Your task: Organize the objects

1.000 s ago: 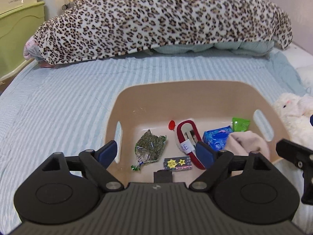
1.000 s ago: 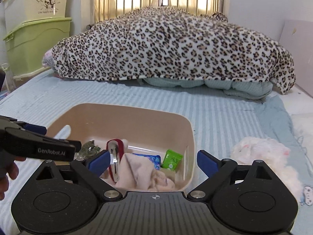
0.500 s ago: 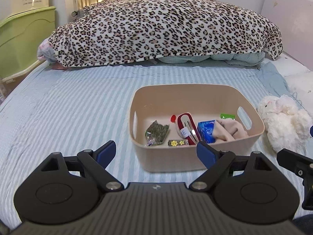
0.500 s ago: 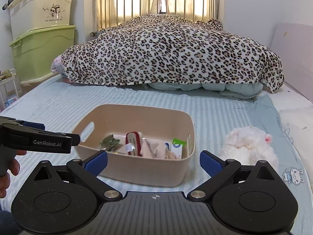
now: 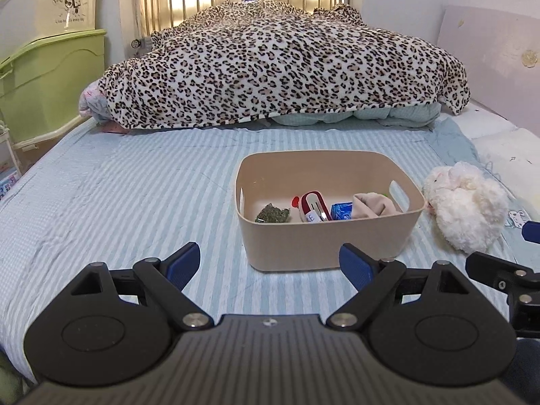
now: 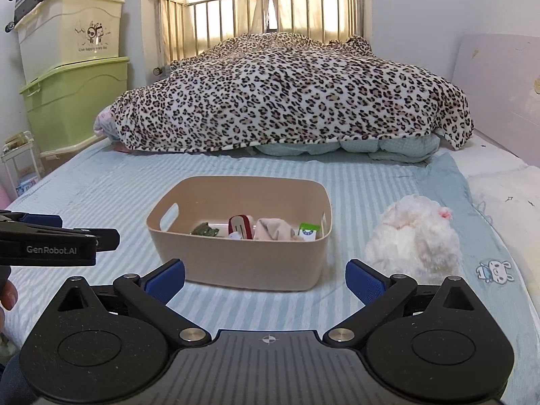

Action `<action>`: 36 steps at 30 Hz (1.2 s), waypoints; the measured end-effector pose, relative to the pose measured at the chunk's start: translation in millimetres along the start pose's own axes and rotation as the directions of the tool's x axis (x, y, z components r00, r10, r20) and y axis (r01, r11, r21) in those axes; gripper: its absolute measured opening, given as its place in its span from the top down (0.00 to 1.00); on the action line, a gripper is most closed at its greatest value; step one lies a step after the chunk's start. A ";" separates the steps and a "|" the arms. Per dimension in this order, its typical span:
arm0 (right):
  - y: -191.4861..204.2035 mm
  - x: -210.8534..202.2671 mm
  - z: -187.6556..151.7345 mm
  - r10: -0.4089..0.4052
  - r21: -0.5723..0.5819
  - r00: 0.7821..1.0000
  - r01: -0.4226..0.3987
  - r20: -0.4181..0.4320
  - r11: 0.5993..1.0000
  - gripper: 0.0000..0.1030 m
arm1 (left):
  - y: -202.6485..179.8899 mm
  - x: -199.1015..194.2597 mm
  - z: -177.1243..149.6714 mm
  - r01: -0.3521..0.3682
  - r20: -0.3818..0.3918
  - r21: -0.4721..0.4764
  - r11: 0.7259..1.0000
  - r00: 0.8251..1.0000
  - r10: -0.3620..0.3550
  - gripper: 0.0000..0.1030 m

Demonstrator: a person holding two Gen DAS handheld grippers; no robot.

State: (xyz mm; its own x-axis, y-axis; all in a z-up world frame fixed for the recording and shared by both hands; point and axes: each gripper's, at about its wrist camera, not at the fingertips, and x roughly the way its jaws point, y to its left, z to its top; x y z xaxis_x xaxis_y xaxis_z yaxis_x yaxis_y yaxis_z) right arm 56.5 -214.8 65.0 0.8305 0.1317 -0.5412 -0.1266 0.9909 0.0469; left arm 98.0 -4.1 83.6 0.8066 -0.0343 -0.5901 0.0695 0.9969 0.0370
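The bin [image 5: 329,236] is smooth matt plastic; the plush toy [image 5: 467,211] beside it is fluffy fleece. The bed sheet [image 5: 135,195] is woven striped cloth — the leopard blanket [image 6: 290,91] looks velvety.

Both grippers hang side by side at the near end, level and pointing far; the left gripper [image 5: 270,265] and the right gripper [image 6: 266,278] have blue-padded jaws spread wide, gripping nothing

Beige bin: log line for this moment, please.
left gripper open, empty | right gripper open, empty | beige bin holds items | plush toy on bed, outside bin
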 end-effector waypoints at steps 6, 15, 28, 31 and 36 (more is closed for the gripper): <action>4.9 -21.7 -10.7 0.011 0.000 1.000 -0.011 0.019 1.000 0.00 | -1.2 -23.4 -18.4 0.000 0.013 0.002 1.000 1.000 0.000 0.13; 1.4 -41.2 -30.9 0.016 0.020 1.000 -0.016 0.002 1.000 0.00 | -2.6 -51.8 -39.6 0.015 0.024 -0.011 1.000 1.000 -0.014 0.13; -3.3 -67.9 -50.5 0.019 0.042 1.000 -0.020 0.006 0.999 0.00 | -16.3 -86.5 -65.7 0.023 0.038 0.008 1.000 0.999 -0.024 0.13; -2.7 -71.4 -52.1 0.023 0.047 1.000 -0.024 0.005 0.999 0.00 | -17.1 -91.5 -67.7 0.024 0.043 0.013 1.000 0.999 -0.025 0.13; -3.6 -78.7 -54.5 0.021 0.047 1.000 -0.021 0.008 0.999 0.00 | -18.6 -96.6 -72.7 0.028 0.044 0.017 0.999 0.999 -0.029 0.13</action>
State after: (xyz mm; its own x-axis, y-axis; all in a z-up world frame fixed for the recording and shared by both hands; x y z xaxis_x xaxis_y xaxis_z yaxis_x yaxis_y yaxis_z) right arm -37.9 -230.4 61.6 0.8320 0.1527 -0.5333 -0.1187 0.9881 0.0977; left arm -23.9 -14.1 81.3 0.8291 -0.0662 -0.5552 0.1024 0.9941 0.0345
